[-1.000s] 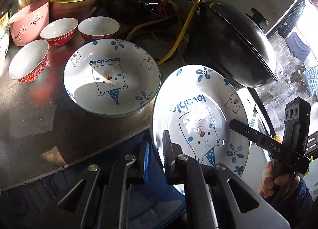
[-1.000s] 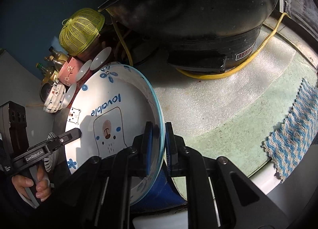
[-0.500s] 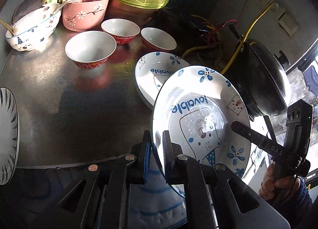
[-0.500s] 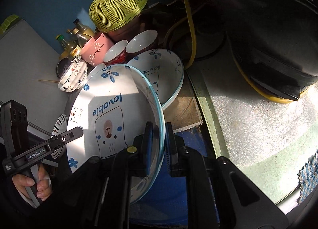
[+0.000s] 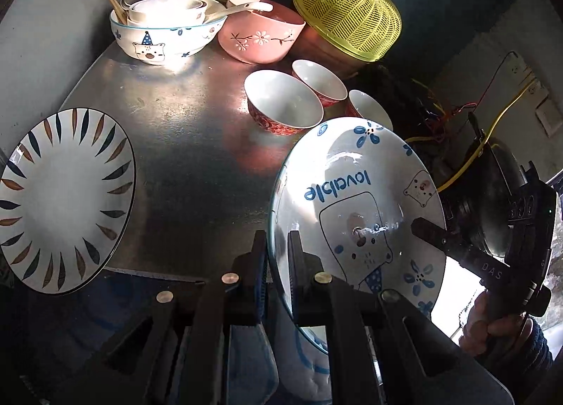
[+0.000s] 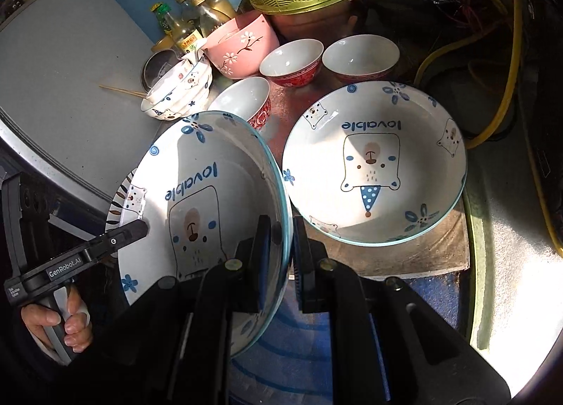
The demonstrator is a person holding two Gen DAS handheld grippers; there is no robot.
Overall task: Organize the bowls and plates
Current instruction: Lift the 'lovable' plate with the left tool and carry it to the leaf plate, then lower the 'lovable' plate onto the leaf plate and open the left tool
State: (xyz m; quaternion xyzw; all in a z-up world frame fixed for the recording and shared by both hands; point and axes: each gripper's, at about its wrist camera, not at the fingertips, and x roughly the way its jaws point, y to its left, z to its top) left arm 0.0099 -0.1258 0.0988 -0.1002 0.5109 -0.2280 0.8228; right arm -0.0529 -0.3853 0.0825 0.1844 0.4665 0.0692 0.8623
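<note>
A white deep plate with a blue bear and the word "lovable" (image 5: 355, 208) is held tilted above the metal table (image 5: 183, 130). My left gripper (image 5: 278, 246) is shut on its left rim. My right gripper (image 6: 283, 236) is shut on the opposite rim of the same plate (image 6: 204, 201). A matching bear plate (image 6: 373, 166) lies flat on the table's right end. A white plate with dark leaf stripes (image 5: 63, 197) lies at the left. Three small red bowls (image 5: 283, 102) stand behind.
At the back stand a pink flowered bowl (image 5: 260, 36), a bear bowl stacked with smaller bowls and chopsticks (image 5: 165, 32), bottles (image 6: 186, 29) and a yellow basket (image 5: 348, 25). Yellow cable (image 6: 506, 81) and a black wok (image 5: 492, 194) lie to the right. A hand (image 6: 67, 324) grips the left tool.
Both grippers have carried the bear plate leftward, from beside the wok to over the table. The striped plate and the back bowls have come into view. Both grips are unchanged.
</note>
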